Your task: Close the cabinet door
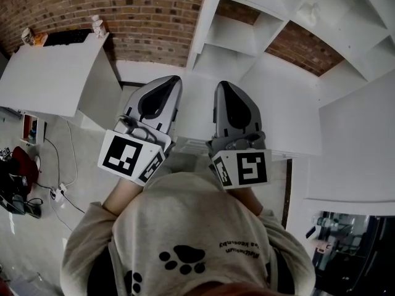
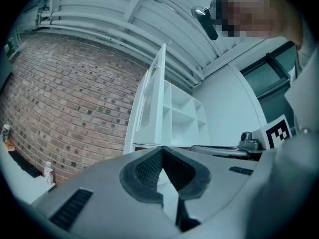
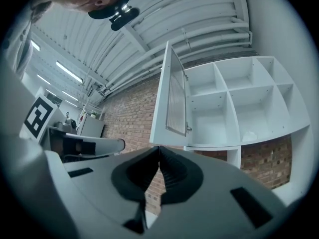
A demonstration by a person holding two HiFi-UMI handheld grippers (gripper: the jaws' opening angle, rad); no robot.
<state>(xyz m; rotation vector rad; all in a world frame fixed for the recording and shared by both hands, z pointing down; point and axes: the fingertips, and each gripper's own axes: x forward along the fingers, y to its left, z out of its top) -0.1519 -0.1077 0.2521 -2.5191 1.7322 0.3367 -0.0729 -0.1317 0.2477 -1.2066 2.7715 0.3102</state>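
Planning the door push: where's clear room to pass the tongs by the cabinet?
Open air between the cabinet door and the brick wall. The cubby next to the door looks bare; the one right of it holds a small white thing. Tight at the hinge edge.

Brick wall (image 1: 148,17) behind. White counter (image 1: 49,79) at left; pale floor (image 1: 86,177) beneath, cables (image 1: 60,190) trailing. Strip lights (image 3: 70,72) lit on white beamed ceiling (image 3: 199,14).

The white cabinet door (image 3: 172,98), with a ribbed panel, stands swung open from the shelf cabinet (image 3: 239,101).
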